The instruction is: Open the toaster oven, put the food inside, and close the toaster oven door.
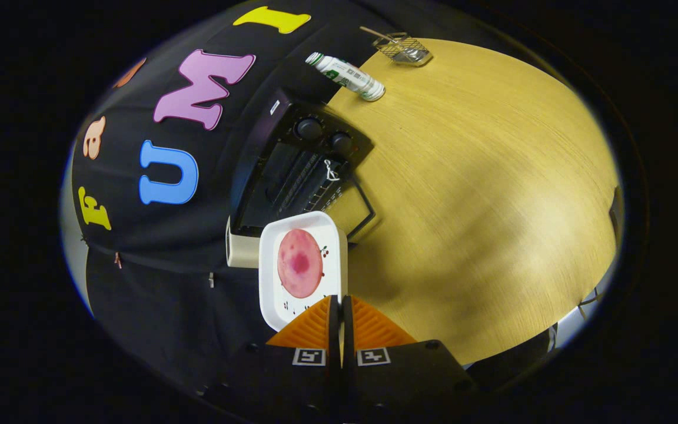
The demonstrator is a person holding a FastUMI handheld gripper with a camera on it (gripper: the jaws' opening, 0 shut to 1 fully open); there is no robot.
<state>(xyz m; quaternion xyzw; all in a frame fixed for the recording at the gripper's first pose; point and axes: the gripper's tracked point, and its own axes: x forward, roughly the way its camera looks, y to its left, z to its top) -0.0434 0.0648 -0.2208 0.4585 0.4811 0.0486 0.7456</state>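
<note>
My gripper is shut on the near rim of a white square plate. A round pink slice of food lies on the plate. The plate is lifted and stands just ahead of my fingers, in front of the black toaster oven. The oven's door is folded down open over the wooden table, and a wire rack shows inside the oven. Two knobs sit on the oven's front panel. The plate covers the near end of the oven.
A white and green bottle lies on its side beyond the oven. A small wire basket stands at the far end of the table. The black cloth wall runs along the oven's other side.
</note>
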